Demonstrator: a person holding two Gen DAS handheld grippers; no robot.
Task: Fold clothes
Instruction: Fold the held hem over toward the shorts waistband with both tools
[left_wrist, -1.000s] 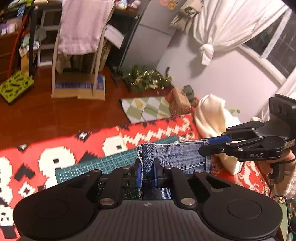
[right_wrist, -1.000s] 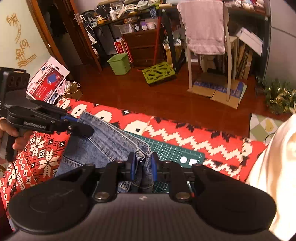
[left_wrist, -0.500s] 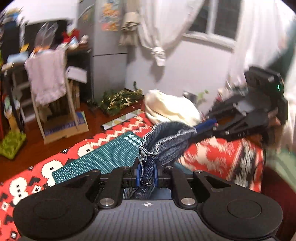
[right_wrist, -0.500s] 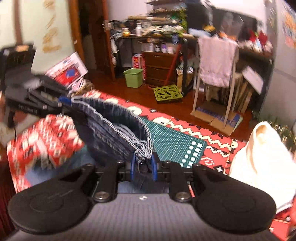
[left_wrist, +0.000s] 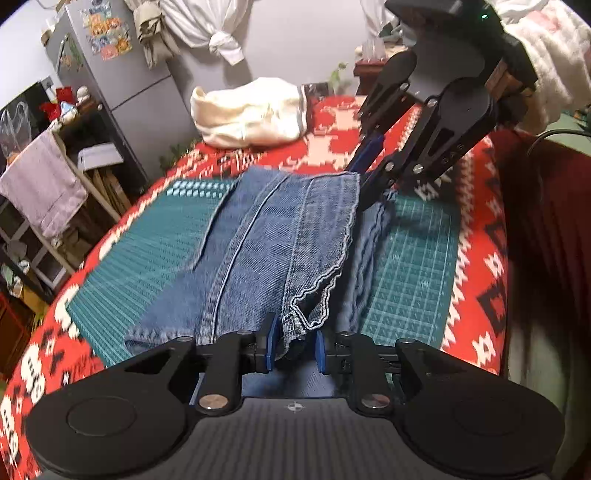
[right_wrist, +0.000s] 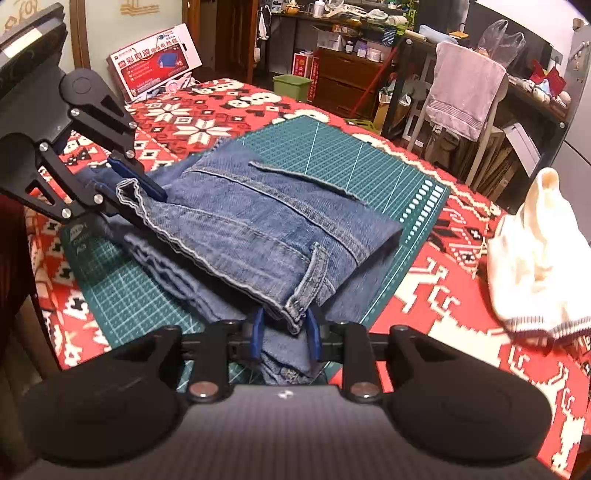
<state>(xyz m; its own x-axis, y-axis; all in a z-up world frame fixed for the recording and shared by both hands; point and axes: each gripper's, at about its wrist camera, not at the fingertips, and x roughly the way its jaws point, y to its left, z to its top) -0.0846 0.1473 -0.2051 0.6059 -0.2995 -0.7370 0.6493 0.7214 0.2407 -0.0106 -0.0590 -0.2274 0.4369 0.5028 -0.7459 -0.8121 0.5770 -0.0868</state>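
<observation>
Your left gripper (left_wrist: 293, 345) has its blue pads spread a bit, with the hem corner of the jeans (left_wrist: 273, 243) sitting between them, touching only the left pad. Your right gripper (right_wrist: 284, 332) looks the same: jaws parted around the other corner. The jeans lie folded over on the green cutting mat (right_wrist: 369, 155). Only the left view shows the fridge (left_wrist: 107, 66) and the knotted curtain (left_wrist: 207, 26); only the right one catches the red box (right_wrist: 155, 68) and the green bin (right_wrist: 291, 85). The cream garment (left_wrist: 251, 110) shows in both.

Jeans (left_wrist: 266, 236) rough blue denim (frayed hem); cutting mat (left_wrist: 413, 251) smooth matt; tablecloth (right_wrist: 443, 295) woven cloth.
</observation>
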